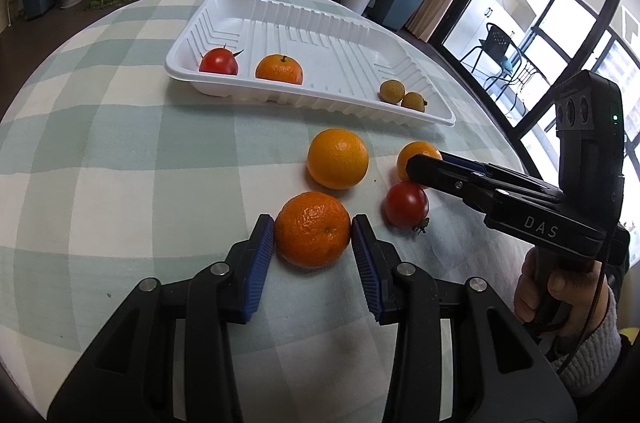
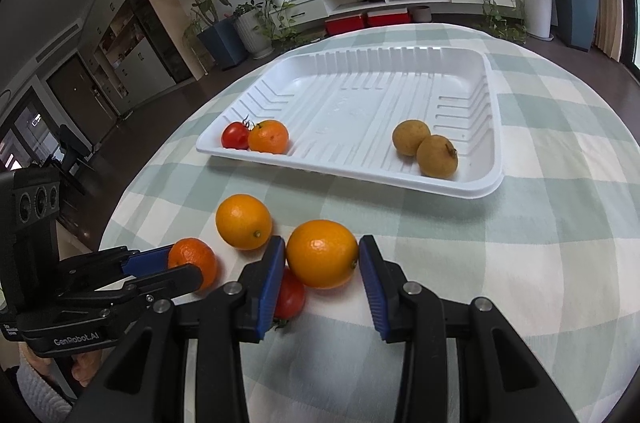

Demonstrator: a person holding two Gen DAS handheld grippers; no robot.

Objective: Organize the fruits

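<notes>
Left tool (image 1: 313, 229) has its blue pads clamped on a bumpy mandarin (image 1: 312, 229); right tool (image 2: 322, 255) pinches a smooth orange (image 2: 322, 253), both fruits on the checked table (image 2: 520, 243). Tool bodies read "DAS" and "GenRobot.AI". White tray (image 2: 494, 127) behind holds four fruits.

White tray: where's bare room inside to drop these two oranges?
The white tray is bare across its middle and far half, between the mandarin beside the tomato and the two longans. The near-left and near-right corners are crowded.
</notes>
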